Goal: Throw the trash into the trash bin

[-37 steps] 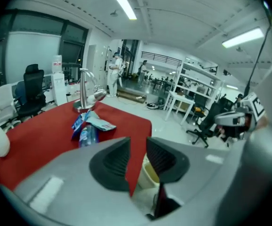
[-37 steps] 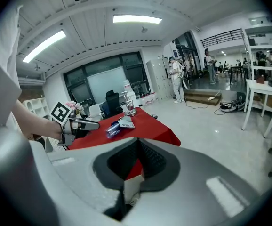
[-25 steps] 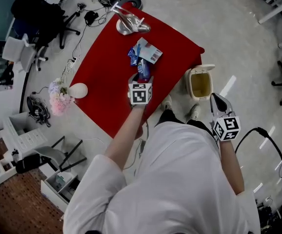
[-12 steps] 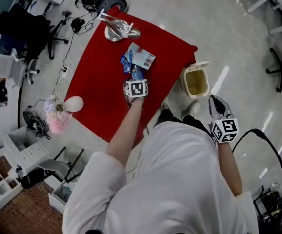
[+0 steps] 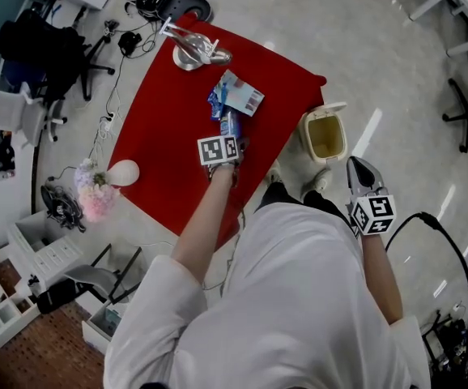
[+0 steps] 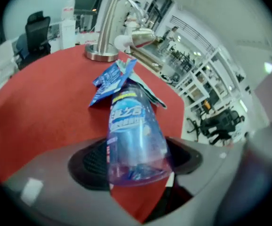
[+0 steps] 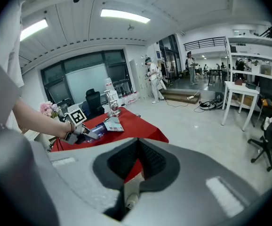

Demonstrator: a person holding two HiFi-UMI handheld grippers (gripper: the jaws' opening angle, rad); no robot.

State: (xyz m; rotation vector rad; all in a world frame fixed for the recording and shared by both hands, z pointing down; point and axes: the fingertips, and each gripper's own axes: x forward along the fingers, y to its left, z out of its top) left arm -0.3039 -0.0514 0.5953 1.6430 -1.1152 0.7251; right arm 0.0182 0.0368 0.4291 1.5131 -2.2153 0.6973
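As the left fingers [image 6: 90,163] close, the bottle [image 6: 135,131] lies between them.

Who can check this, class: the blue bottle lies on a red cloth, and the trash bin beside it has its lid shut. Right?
Not quite. The trash bin has its lid open, as the head view shows. The blue bottle does lie on the red cloth beside it.

Reaching forward with left claw [image 5: 229,132] tipped steeply down, jaws wide, just closing in around a bottle [image 6: 133,135]. Holding right claw [image 5: 360,168] beside the body, jaws pressed together, nothing between.
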